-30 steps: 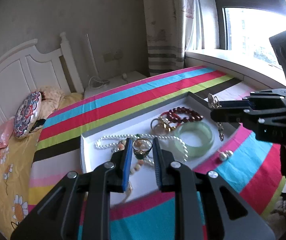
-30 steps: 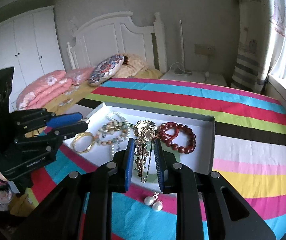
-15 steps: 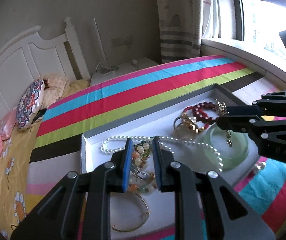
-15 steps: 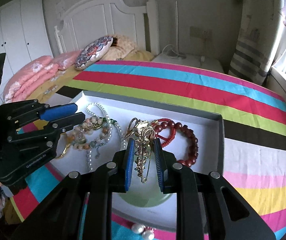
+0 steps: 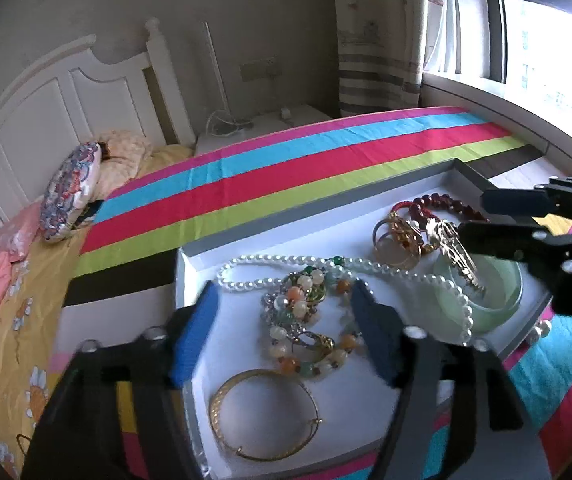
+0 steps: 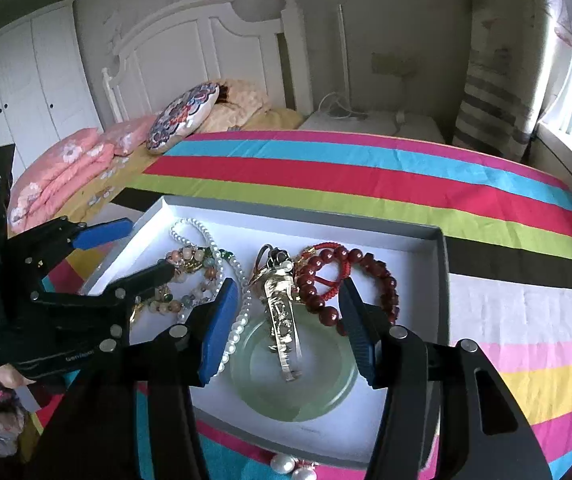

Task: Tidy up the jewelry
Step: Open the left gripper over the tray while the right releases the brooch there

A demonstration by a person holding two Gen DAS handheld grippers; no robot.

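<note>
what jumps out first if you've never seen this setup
The white tray of jewelry on the striped bedspread: a pale green bangle at its near edge with a gold brooch lying across it, dark red beads just behind. Both the left hand-held gripper and right hand-held gripper hover open over it.

- Bare white floor is lying open in the tray (image 6: 426,236) along its far wall and at the far right corner.
- The jade bangle (image 6: 298,380) and gold brooch (image 6: 282,316) are filling the gap between the right tongs (image 6: 286,320), whose jaws are standing wide apart.
- The red bead bracelet (image 6: 350,276) is crowding their right finger.
- The left tongs (image 5: 290,328), spread wide, are hovering over the mixed bead bracelet (image 5: 306,320); the gold bangle (image 5: 266,416) is taking up the near floor.
- The pearl necklace (image 5: 366,268) is stretching across the tray's middle.
- Broad striped bedspread (image 6: 366,172) beyond the tray is lying free.
</note>
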